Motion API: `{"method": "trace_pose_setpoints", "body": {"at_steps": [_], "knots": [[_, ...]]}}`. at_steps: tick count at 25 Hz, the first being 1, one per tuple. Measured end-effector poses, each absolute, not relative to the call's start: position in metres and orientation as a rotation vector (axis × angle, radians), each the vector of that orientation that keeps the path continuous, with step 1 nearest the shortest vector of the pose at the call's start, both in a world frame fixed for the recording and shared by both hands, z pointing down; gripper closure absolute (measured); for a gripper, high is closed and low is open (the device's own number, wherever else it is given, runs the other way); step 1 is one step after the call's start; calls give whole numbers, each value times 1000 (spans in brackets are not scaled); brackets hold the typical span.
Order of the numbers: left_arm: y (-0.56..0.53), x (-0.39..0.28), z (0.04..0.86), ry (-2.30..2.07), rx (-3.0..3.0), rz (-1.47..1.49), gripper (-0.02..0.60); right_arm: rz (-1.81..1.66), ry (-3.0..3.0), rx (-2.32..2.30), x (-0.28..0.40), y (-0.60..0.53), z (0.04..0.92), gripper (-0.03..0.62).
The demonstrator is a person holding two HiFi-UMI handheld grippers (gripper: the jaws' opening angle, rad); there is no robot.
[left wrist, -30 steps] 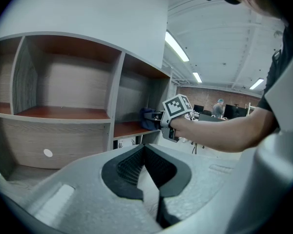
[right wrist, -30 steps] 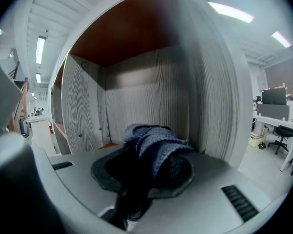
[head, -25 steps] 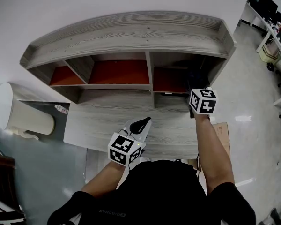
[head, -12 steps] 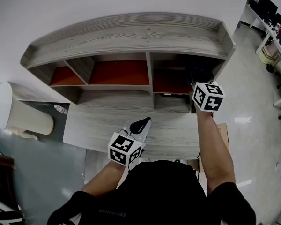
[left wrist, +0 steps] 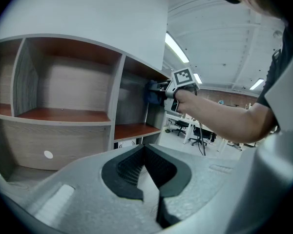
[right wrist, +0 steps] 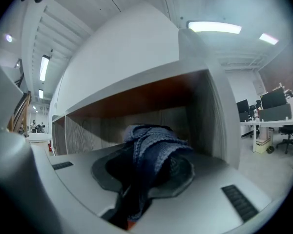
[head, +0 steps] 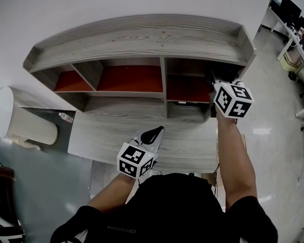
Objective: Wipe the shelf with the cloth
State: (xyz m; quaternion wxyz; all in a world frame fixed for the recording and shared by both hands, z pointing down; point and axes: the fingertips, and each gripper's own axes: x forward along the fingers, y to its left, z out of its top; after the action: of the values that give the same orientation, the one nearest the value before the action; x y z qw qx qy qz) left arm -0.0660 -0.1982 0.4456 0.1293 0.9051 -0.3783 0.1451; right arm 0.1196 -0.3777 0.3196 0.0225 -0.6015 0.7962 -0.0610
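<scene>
Clamping a dark blue knitted cloth [right wrist: 154,147], right gripper [right wrist: 146,172] at the right-hand compartment of the grey wood-grain shelf [head: 142,37] — left gripper [left wrist: 145,155] jaws together, nothing between them.

you have one shelf [head: 142,37] with three red-floored compartments [head: 129,78] in its upper row. count one cloth [right wrist: 154,147]. two grippers are present: the left gripper [head: 153,133] and the right gripper [left wrist: 161,91], each carrying one marker cube [head: 136,160]. at the left, count one white bin [head: 20,120] and one small bottle [head: 66,118].
</scene>
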Motion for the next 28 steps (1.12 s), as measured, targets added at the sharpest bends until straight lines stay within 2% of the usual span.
{"method": "trace_pose_setpoints", "body": {"at_steps": [22,28], "knots": [[-200,-69,445,-1113,2625,416,574,-89,2446,-1844,120,-373,289,494],[-200,-73,446,-1131,2612,420,574,-80,2605,-1786,85,-376,317,494]]}}
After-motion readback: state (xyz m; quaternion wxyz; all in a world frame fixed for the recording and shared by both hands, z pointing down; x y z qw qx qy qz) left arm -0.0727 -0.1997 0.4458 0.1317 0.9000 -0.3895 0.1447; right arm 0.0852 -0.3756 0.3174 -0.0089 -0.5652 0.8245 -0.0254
